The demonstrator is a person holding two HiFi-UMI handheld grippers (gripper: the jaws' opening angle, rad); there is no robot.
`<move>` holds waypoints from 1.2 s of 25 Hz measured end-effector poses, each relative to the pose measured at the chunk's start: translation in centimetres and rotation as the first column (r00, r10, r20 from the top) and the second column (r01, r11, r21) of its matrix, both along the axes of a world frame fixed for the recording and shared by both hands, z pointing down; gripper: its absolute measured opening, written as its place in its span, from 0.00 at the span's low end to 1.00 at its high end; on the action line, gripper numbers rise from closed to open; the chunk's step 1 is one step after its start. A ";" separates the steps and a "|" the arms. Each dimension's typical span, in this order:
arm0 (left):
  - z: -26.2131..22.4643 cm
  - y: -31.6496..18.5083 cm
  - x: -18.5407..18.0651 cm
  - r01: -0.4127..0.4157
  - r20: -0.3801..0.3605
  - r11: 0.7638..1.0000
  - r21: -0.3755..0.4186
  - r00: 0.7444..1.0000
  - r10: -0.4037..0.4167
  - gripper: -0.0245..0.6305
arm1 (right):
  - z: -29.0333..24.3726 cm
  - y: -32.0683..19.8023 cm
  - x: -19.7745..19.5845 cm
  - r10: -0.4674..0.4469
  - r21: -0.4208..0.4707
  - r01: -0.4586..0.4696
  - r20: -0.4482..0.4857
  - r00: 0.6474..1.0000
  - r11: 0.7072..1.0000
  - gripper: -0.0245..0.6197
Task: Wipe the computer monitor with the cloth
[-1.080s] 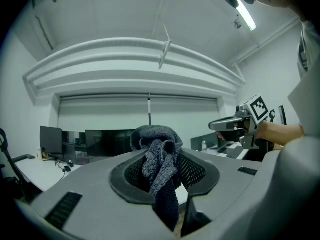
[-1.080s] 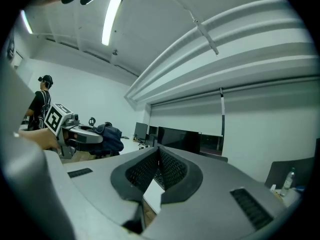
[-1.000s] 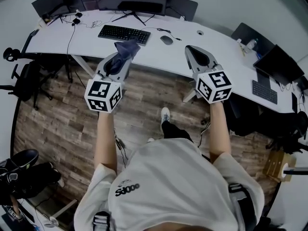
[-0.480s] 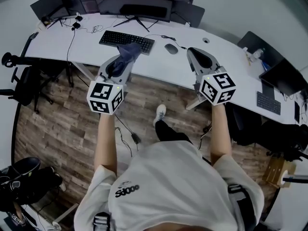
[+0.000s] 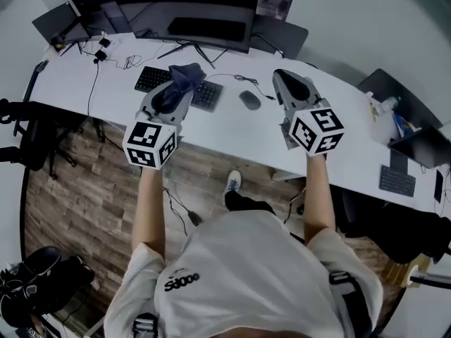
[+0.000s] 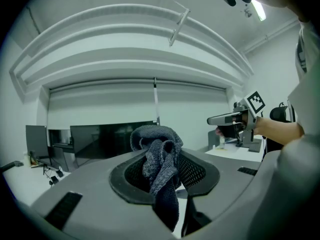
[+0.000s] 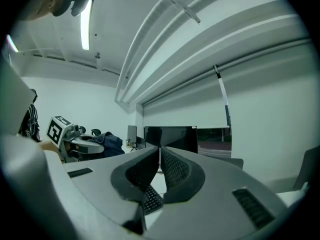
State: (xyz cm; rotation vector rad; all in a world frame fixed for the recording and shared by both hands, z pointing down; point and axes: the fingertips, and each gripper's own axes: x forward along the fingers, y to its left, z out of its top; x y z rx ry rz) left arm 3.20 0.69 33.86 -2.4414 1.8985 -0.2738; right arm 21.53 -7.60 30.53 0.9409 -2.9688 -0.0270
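A wide black monitor (image 5: pixel 204 21) stands at the back of the white desk (image 5: pixel 225 129); it also shows as the dark screen (image 6: pixel 110 140) in the left gripper view and the monitor (image 7: pixel 172 136) in the right gripper view. My left gripper (image 5: pixel 176 83) is shut on a dark blue cloth (image 5: pixel 184 74), which bunches out between its jaws as the cloth (image 6: pixel 159 164). It hovers above the keyboard (image 5: pixel 204 94), short of the screen. My right gripper (image 5: pixel 285 76) is shut with nothing in it, held over the desk to the right of the mouse (image 5: pixel 249 99).
Cables and small devices (image 5: pixel 106 48) lie at the desk's back left. A second dark screen (image 5: pixel 60 21) stands at the far left, a laptop (image 5: pixel 423 146) and another keyboard (image 5: pixel 398 180) at the right. Office chairs (image 5: pixel 21 132) stand on the wooden floor at left.
The person has stepped toward the desk. Both grippers have moved forward over it, the left one with the cloth now above the keyboard and nearer the monitor.
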 end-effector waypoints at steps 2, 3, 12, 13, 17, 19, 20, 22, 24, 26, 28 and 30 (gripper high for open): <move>-0.3 -4.2 -0.3 -0.005 -0.004 1.000 -0.001 1.000 0.005 0.24 | 0.0 -3.8 -0.6 -0.004 -0.019 0.005 0.006 1.000 1.000 0.04; -0.5 -6.2 -0.3 -0.012 -0.006 1.000 -0.001 1.000 0.012 0.24 | 0.1 -5.6 -0.8 -0.006 -0.028 0.006 0.006 1.000 1.000 0.04; -4.7 -22.9 1.4 -0.099 0.032 0.993 0.061 0.995 0.097 0.24 | 0.6 -18.6 -1.8 -0.019 -0.020 0.018 -0.055 0.998 1.000 0.05; -5.3 -24.3 1.7 -0.111 0.042 0.991 0.075 0.993 0.108 0.24 | 0.8 -19.7 -1.6 -0.012 -0.033 0.011 -0.040 0.999 0.999 0.05; -8.8 -29.3 3.3 -0.178 0.087 0.969 0.169 0.982 0.165 0.24 | 1.4 -23.2 -1.1 0.037 -0.090 -0.034 0.023 0.999 0.995 0.05; -10.1 -31.6 4.0 -0.192 0.116 0.963 0.189 0.978 0.172 0.24 | 1.4 -24.1 -0.5 0.066 -0.089 -0.064 0.021 0.998 0.994 0.05; -10.6 -32.6 4.3 -0.193 0.132 0.962 0.192 0.977 0.170 0.24 | 1.3 -24.4 -0.2 0.079 -0.083 -0.077 0.018 0.997 0.994 0.05; -11.4 -34.4 4.8 -0.199 0.162 0.960 0.195 0.972 0.169 0.24 | 1.0 -24.9 0.1 0.097 -0.071 -0.096 0.014 0.995 0.993 0.05; -12.0 -35.7 5.3 -0.213 0.190 0.956 0.200 0.966 0.175 0.24 | 0.8 -25.2 0.1 0.102 -0.073 -0.101 0.012 0.995 0.992 0.05; -12.0 -36.8 5.8 -0.229 0.218 0.954 0.191 0.958 0.186 0.24 | 0.8 -25.2 -0.1 0.095 -0.086 -0.094 0.007 0.995 0.992 0.05; -11.4 -38.0 6.0 -0.237 0.246 0.958 0.160 0.950 0.194 0.24 | 0.8 -25.1 -0.2 0.093 -0.086 -0.093 -0.003 0.996 0.992 0.05; -10.7 -39.3 5.8 -0.236 0.271 0.963 0.132 0.943 0.194 0.24 | 0.3 -25.1 -0.4 0.113 -0.066 -0.113 -0.005 0.994 0.991 0.05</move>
